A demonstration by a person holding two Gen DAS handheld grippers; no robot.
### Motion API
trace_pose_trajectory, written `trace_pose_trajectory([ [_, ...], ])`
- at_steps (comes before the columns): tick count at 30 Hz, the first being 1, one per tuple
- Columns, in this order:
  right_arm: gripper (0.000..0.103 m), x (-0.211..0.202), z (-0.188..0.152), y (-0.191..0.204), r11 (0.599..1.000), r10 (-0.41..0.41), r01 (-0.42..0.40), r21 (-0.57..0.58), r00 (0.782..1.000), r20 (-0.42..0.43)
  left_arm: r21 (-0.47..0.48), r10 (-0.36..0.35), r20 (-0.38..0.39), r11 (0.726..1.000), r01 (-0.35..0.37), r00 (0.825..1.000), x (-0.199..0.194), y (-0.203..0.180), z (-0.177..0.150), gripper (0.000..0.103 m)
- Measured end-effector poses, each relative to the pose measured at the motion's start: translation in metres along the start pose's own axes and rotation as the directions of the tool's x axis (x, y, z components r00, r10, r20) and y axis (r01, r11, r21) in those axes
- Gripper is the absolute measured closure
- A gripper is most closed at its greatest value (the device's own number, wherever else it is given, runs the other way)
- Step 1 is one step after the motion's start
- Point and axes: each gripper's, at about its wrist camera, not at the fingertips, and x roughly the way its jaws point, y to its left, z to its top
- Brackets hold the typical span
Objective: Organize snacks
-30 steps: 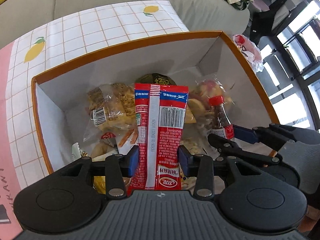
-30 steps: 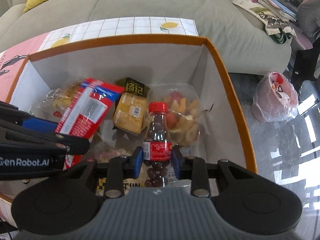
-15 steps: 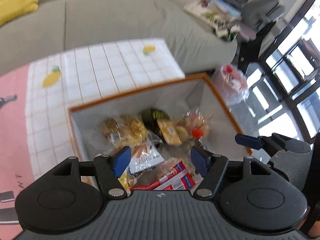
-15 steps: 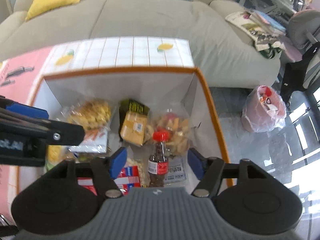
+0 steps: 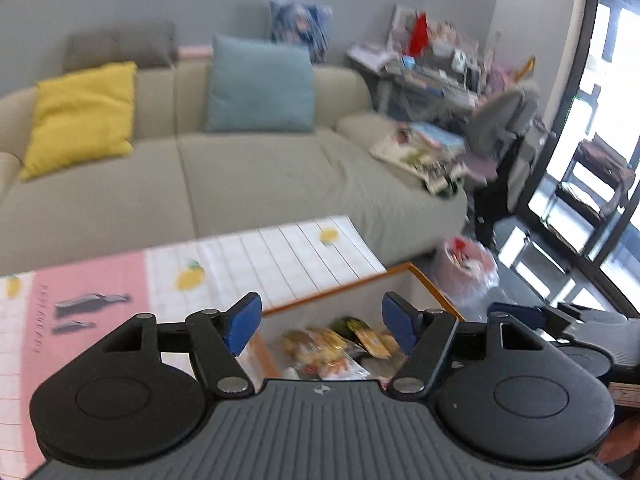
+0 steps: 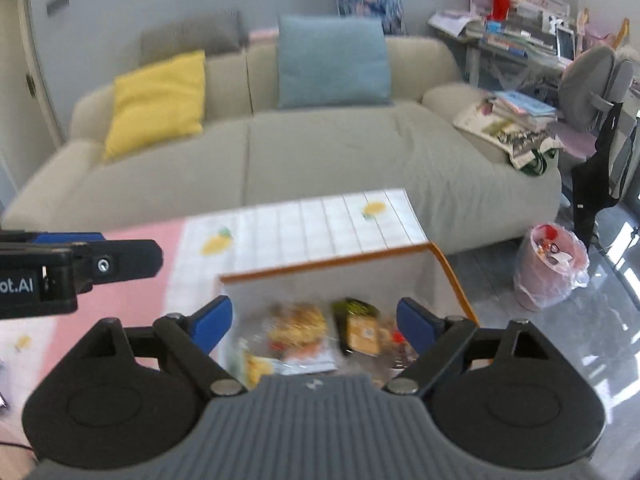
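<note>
Snacks sit in the box (image 6: pixel 448 268); task looks nearly done.
The left gripper (image 5: pixel 322 322) and right gripper (image 6: pixel 314 326) hang above it, jaws spread, holding nothing; 0 snacks visible outside.

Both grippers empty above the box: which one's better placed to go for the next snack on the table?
Left, probably. Both are open and raised, but the left gripper sits over the table side; the right gripper hangs over the box, toward the floor side.
</note>
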Motion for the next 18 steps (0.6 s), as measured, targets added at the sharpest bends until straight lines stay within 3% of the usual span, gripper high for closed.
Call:
trace_pose_trajectory([
  [4, 0.009, -0.029, -0.014, 0.023, 1.000, 0.011, -0.010, -0.003, 0.997, 0.078, 0.043, 0.063, 0.076, 0.997, -0.066, 0.995, -0.034, 0.006, -0.012, 0.022],
  [9, 0.003, -0.059, -0.040, 0.055, 0.998, -0.014, 0.024, -0.061, 0.988, 0.155, 0.103, 0.143, 0.112, 0.983, -0.155, 0.983, -0.063, 0.008, -0.034, 0.019],
  [13, 0.003, -0.076, -0.065, 0.074, 0.996, -0.033, 0.046, -0.071, 0.986, 0.165, 0.121, 0.210, 0.138, 0.966, -0.227, 0.968, -0.079, 0.009, -0.057, 0.015],
  [18, 0.003, -0.081, -0.090, 0.085, 0.999, -0.054, 0.055, 0.000, 0.992, 0.118, 0.062, 0.253, 0.123, 0.963, -0.262, 0.960, -0.092, 0.018, -0.084, 0.015],
])
